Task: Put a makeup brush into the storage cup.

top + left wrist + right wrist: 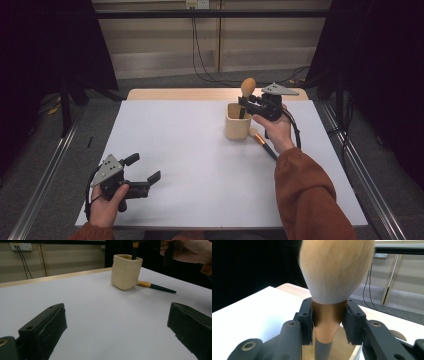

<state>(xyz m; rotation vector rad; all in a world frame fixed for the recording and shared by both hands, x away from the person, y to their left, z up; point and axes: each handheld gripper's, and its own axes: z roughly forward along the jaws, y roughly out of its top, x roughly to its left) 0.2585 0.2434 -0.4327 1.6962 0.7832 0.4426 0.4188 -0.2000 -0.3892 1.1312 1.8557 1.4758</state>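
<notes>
My right gripper (328, 320) pinches the large brush (335, 270) by its ferrule, handle down inside the cream cup (237, 122) near the surface's far edge. I judge: lower straight, release only once seated. Left gripper (142, 174) spread, idle. Second brush (262, 142) lies beside the cup

Dim, soft even light; dark surroundings; close bristles (336, 267) blurred

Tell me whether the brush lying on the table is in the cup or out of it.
Out. The second brush lies flat on the table beside the cup, its bristle end by the cup's base.
</notes>
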